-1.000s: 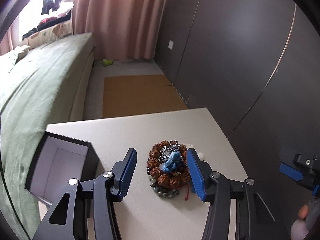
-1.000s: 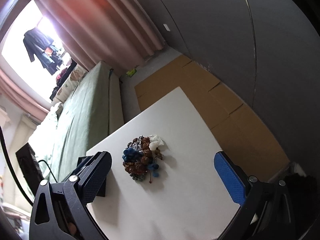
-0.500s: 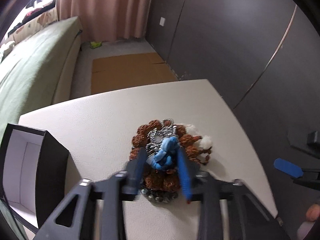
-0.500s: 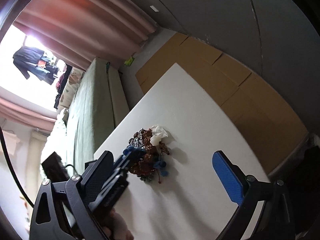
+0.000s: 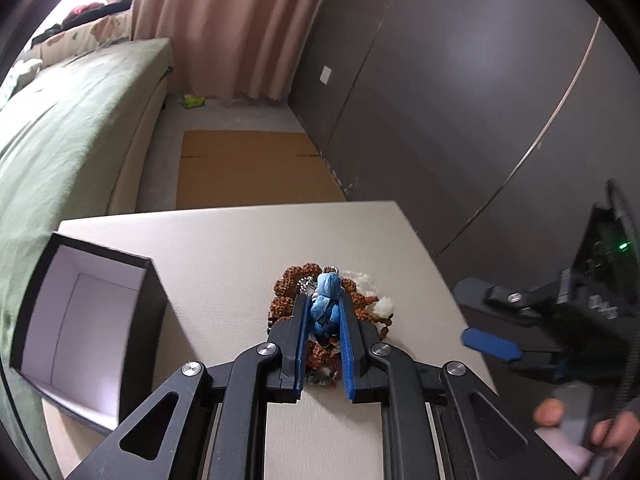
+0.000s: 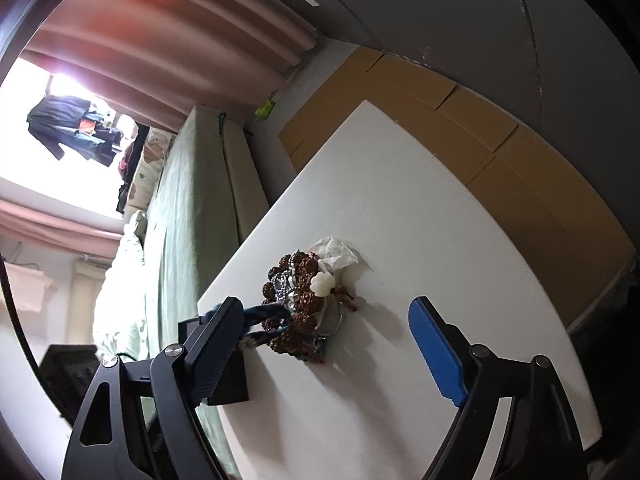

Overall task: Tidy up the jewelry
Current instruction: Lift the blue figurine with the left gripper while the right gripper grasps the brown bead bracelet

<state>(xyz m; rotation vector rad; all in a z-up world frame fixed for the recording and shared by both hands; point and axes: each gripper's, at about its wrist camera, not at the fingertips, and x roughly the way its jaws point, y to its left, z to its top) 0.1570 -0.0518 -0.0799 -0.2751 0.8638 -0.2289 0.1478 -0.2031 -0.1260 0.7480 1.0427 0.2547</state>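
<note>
A heap of jewelry lies on the white table (image 5: 240, 248): brown seed beads (image 5: 288, 280), a silver chain and a white piece (image 5: 380, 306). On top sits a blue bead piece (image 5: 326, 292). My left gripper (image 5: 324, 308) is closing, and its blue pads press on the blue piece from both sides. My right gripper (image 6: 325, 305) hovers just short of the heap (image 6: 304, 276). Its jaws are wide and closing, with nothing gripped. It also shows at the right of the left wrist view (image 5: 476, 318).
An open black box (image 5: 154, 312) with a white inside stands on the table left of the heap. A green bed (image 5: 60, 140) runs along the left. Cardboard (image 5: 248, 168) lies on the floor beyond the table. Dark wardrobe doors (image 5: 440, 100) stand on the right.
My left gripper has closed from open around the heap onto the blue bead piece. My right gripper has sunk toward the table, rolled, and narrowed a little.
</note>
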